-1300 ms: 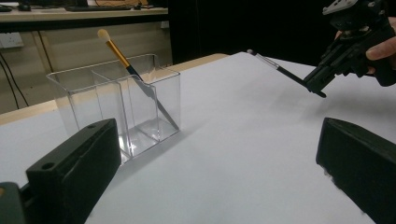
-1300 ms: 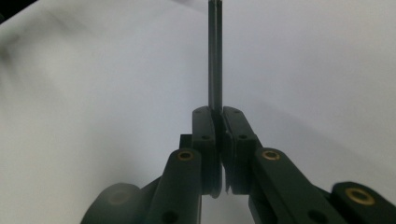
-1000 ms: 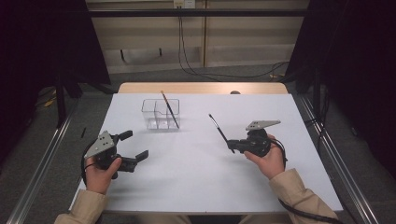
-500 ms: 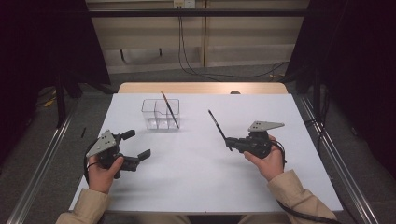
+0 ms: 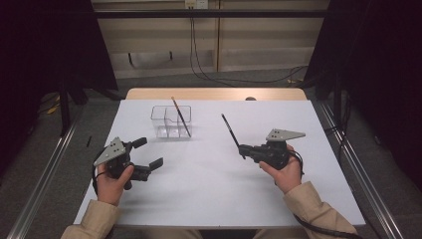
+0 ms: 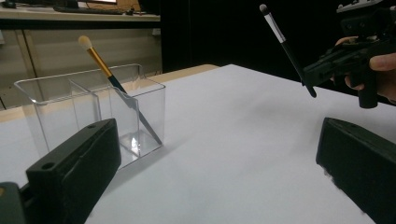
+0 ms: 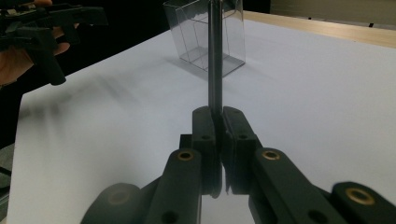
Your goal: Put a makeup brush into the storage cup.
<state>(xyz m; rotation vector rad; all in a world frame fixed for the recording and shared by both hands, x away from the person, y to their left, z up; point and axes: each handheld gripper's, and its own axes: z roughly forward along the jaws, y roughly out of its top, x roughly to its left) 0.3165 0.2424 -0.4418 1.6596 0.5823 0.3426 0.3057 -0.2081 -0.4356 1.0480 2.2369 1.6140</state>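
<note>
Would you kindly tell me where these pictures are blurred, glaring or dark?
High view: the white table is evenly lit, the surroundings dark. Left gripper view: the clear plastic compartment box shows a bright glint at its base, and the near black jaws are soft. Right gripper view: the thin black brush in the right gripper looks blurred, and faint streaky shadows cross the table at left.

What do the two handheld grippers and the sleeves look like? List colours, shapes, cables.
Left gripper: black pistol-shaped body, two blocky black jaws, a grey three-cornered plate on top with small dark holes. Right gripper: the same build and plate; its jaw links carry brass-coloured pins. A black cable trails from each. Both sleeves are tan.
</note>
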